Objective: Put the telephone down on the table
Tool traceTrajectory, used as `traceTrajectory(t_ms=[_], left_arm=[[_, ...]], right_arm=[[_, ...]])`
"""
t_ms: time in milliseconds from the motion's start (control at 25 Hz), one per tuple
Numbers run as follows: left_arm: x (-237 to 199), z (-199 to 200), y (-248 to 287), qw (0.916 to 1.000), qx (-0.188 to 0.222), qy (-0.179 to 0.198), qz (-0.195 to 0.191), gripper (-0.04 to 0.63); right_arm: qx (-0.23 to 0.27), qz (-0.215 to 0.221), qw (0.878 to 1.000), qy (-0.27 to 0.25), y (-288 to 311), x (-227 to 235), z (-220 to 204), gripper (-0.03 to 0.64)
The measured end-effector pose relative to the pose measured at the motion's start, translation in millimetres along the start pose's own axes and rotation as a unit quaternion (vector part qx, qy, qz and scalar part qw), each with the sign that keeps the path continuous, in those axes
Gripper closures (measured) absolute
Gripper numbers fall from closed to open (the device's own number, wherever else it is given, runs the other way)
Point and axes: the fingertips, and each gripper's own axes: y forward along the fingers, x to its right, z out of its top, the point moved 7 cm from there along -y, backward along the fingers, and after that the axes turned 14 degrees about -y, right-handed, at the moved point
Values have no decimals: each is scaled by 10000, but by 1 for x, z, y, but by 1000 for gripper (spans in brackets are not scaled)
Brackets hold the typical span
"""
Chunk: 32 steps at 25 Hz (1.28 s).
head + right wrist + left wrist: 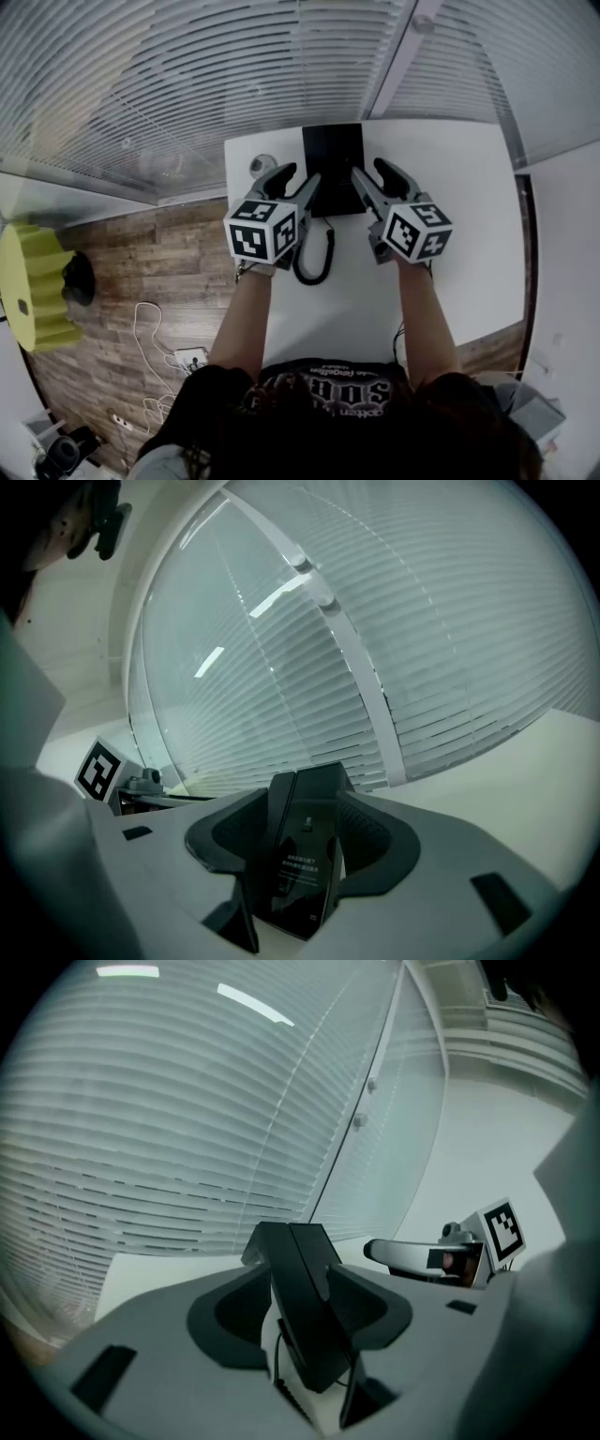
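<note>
The black telephone (333,164) is a flat slab held over the far part of the white table (459,216). Its coiled cord (317,264) hangs down towards me. My left gripper (300,178) is shut on the telephone's left side and my right gripper (370,172) on its right side. In the left gripper view the telephone (292,1255) stands edge-on between the pads of the left gripper (302,1309), with the right gripper (427,1255) beyond. In the right gripper view the telephone's glossy face (307,864) sits clamped in the right gripper (305,841).
A small round object (263,166) lies on the table just left of the telephone. Slatted blinds (187,84) run behind the table's far edge. On the wooden floor at left are a yellow ridged object (37,281) and loose cables (155,337).
</note>
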Motion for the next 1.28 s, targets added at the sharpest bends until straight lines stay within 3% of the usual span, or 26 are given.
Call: traceTrajectory(t_ms=[160, 320, 640, 1280], left_arm=[[22, 2, -13, 9992, 161, 361, -15, 444], [40, 1, -25, 9978, 330, 575, -69, 528], [71, -5, -51, 9936, 497, 997, -203, 589], [103, -21, -98, 9893, 630, 1313, -40, 594]], right_arm=[[113, 35, 9998, -128, -13, -13, 10, 395], [227, -32, 9995, -218, -29, -24, 15, 461], [440, -211, 9977, -461, -60, -48, 23, 539], [715, -550, 9906, -1025, -112, -94, 34, 586]])
